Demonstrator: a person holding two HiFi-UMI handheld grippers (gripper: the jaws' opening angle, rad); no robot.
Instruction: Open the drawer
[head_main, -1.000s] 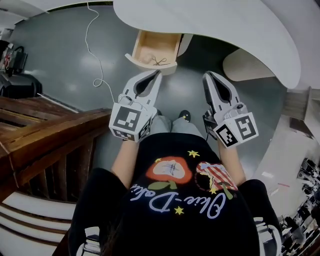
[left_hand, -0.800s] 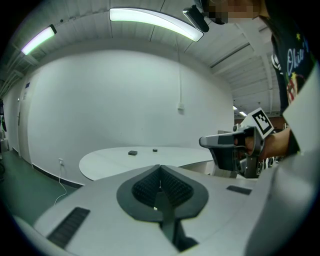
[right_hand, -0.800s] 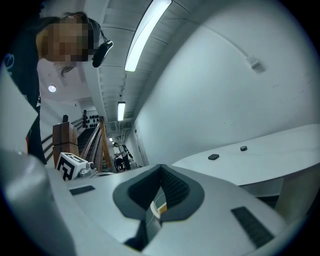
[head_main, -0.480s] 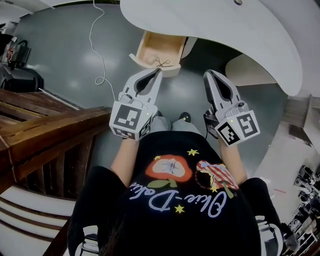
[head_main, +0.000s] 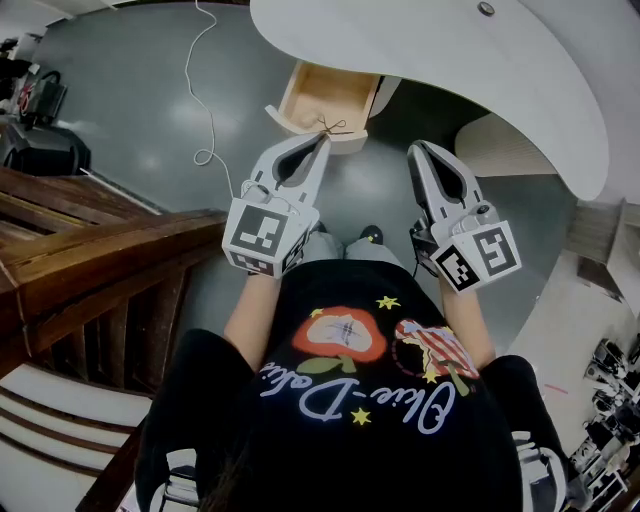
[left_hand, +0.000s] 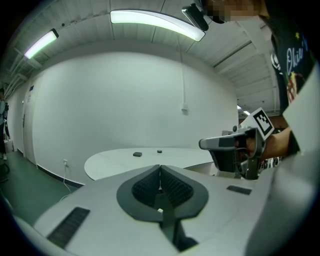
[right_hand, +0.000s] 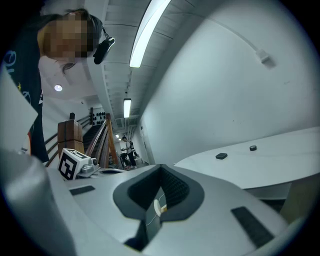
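Hardly anything has shifted in the last second: both grippers keep nearly the same spots, and the wooden drawer (head_main: 335, 95) has only slid a touch rightward in the head view. It stands pulled out from under the white table (head_main: 450, 60), open, just ahead of the left gripper (head_main: 321, 141), whose tips reach its front edge; whether they touch it I cannot tell. That gripper's jaws are pressed together with nothing between them. The right gripper (head_main: 414, 150), level with the left one and apart from it, is likewise closed and empty, the drawer ahead and to its left. A small dark block (left_hand: 137, 154) lies on the table beyond the jaws.
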